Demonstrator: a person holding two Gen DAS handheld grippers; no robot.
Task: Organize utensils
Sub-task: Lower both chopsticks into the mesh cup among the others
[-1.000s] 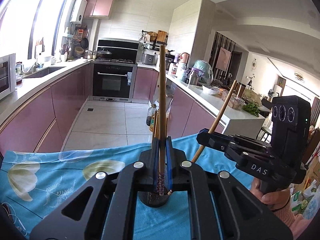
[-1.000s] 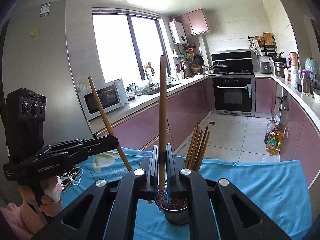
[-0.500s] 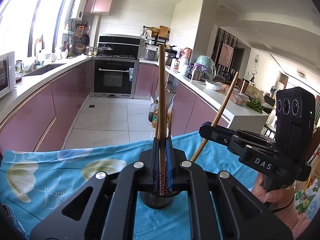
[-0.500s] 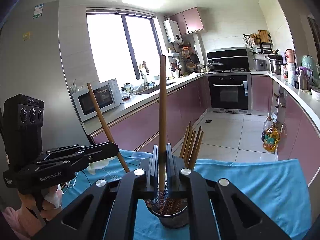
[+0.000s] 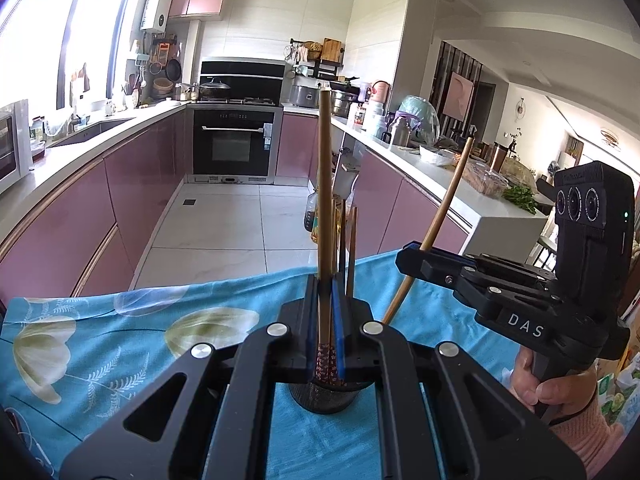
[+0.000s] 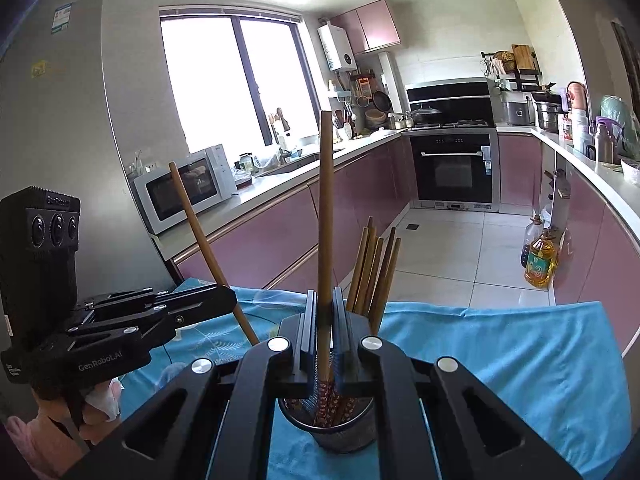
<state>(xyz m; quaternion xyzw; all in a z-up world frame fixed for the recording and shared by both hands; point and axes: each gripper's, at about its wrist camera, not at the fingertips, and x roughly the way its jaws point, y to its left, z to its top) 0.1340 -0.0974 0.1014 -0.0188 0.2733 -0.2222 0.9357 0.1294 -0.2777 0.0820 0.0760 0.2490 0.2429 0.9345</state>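
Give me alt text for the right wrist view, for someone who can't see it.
The right gripper holds one chopstick upright over a mesh cup of chopsticks on a blue cloth. At left, the left gripper holds a second, tilted chopstick. Behind is a kitchen with pink cabinets.

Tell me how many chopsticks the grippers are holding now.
2. The first chopstick is in the right gripper, the second chopstick in the left gripper. More stand in the holder.
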